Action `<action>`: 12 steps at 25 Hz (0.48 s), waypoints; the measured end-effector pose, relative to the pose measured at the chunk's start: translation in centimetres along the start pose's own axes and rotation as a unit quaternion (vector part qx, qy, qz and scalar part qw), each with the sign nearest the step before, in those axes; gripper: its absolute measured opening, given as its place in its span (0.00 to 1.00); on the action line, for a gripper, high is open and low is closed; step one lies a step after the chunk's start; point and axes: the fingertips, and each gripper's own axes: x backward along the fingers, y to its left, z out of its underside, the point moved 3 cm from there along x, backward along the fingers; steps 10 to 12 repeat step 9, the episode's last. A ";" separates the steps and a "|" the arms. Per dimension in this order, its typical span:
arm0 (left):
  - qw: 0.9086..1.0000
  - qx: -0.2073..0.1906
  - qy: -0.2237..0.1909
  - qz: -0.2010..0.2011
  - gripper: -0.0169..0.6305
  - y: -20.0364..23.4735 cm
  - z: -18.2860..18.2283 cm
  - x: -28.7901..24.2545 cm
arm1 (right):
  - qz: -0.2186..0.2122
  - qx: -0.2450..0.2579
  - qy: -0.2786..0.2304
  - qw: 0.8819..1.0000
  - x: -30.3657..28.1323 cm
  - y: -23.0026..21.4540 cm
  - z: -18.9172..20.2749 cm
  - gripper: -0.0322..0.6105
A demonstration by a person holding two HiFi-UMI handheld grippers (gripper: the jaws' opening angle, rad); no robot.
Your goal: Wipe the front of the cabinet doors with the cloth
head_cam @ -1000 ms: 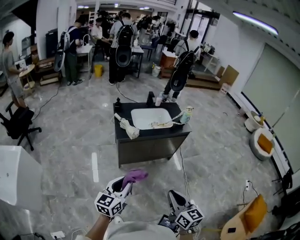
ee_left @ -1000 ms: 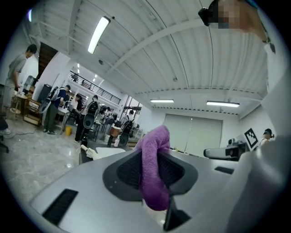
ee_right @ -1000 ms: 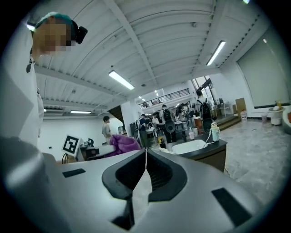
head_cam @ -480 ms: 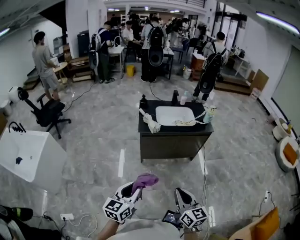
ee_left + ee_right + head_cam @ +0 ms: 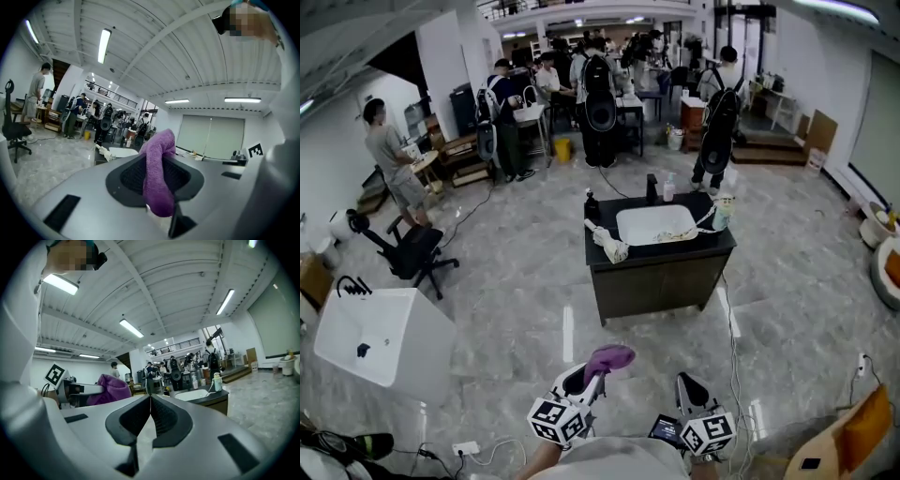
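A purple cloth point(image 5: 607, 357) sticks up from my left gripper point(image 5: 586, 377), whose jaws are shut on it; in the left gripper view the purple cloth point(image 5: 156, 176) hangs folded between the pads. My right gripper point(image 5: 689, 389) is held beside it, low in the head view, jaws shut and empty point(image 5: 150, 405). The dark cabinet point(image 5: 661, 277) with a white sink point(image 5: 654, 224) on top stands a few steps ahead on the floor. Its front doors face me. The purple cloth point(image 5: 111, 388) also shows at the left of the right gripper view.
A rolled pale rag point(image 5: 610, 245), bottles point(image 5: 667, 189) and a cup point(image 5: 718, 214) sit on the cabinet top. A white basin unit point(image 5: 377, 339) stands to the left, with an office chair point(image 5: 411, 249) behind it. Several people stand at tables at the back. Cables lie on the floor.
The view has swung so the cabinet now sits further right and higher. Both grippers stay low and close to the body, the left still shut on the cloth.
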 end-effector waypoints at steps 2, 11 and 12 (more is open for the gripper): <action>1.000 -0.014 -0.003 0.015 0.17 -0.4 -0.8 -0.2 | 0.027 -0.024 -0.009 0.999 0.6 -0.4 -0.1 0.09; 0.999 -0.033 0.011 0.023 0.17 1.8 -0.3 2.0 | 0.038 -0.030 -0.006 0.999 0.3 2.3 0.2 0.09; 0.999 -0.033 0.011 0.023 0.17 1.8 -0.3 2.0 | 0.038 -0.030 -0.006 0.999 0.3 2.3 0.2 0.09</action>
